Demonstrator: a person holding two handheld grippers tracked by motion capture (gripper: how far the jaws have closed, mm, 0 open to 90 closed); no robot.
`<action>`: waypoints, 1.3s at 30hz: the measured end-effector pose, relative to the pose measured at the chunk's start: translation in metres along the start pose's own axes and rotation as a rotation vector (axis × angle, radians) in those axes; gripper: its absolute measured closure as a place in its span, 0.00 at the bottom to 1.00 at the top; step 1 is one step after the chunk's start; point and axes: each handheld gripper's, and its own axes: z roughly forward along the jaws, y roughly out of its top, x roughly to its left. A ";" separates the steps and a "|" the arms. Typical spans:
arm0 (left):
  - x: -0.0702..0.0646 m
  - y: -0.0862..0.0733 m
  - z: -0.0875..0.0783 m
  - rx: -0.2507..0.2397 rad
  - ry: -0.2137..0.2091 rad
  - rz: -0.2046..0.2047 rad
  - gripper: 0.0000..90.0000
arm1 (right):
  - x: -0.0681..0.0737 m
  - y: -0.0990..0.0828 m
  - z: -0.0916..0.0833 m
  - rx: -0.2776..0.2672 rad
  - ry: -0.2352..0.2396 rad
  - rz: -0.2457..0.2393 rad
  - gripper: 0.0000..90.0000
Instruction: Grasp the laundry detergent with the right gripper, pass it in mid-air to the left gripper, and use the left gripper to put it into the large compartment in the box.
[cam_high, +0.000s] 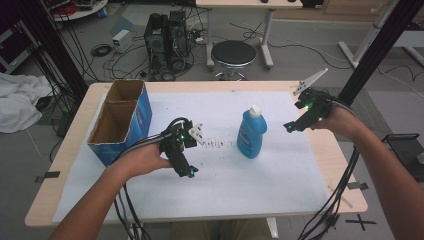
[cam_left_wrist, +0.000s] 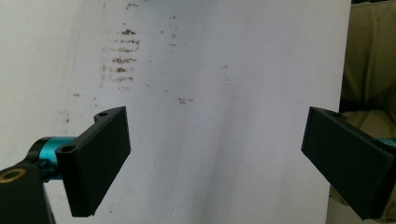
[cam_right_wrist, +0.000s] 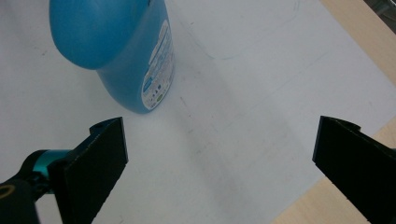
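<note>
- A blue bottle (cam_high: 251, 132) with a white cap stood upright on the white sheet (cam_high: 260, 180) that covered the bench (cam_high: 345, 170). It was near the middle of the sheet.
- The left gripper (cam_high: 187, 171) was held in the person's left hand (cam_high: 150, 159), to the left of the bottle and well apart from it. Its jaws were wide open and held nothing. In the left gripper view, the gripper (cam_left_wrist: 215, 154) looked down on bare white sheet with some small brown marks (cam_left_wrist: 122, 58).
- The right gripper (cam_high: 291, 127) was held in the person's right hand (cam_high: 340, 120), to the right of the bottle and near it, but not touching. Its jaws were wide open too, with nothing between them. In the right gripper view, the bottle (cam_right_wrist: 116, 46) stood just past the left jaw.
- A blue cardboard box (cam_high: 122, 120) with an open top sat far to the left of the bottle, at the edge of the sheet.
</note>
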 end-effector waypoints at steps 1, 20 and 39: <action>-0.002 -0.001 0.002 -0.026 -0.001 -0.031 0.09 | 0.002 -0.002 0.001 -0.003 -0.008 0.009 0.02; 0.000 -0.006 0.005 -0.023 0.004 -0.026 0.09 | 0.043 -0.017 0.018 -0.039 -0.076 0.192 0.02; 0.003 -0.012 0.005 -0.012 -0.002 -0.017 0.09 | 0.072 -0.023 0.033 -0.144 -0.121 0.289 0.02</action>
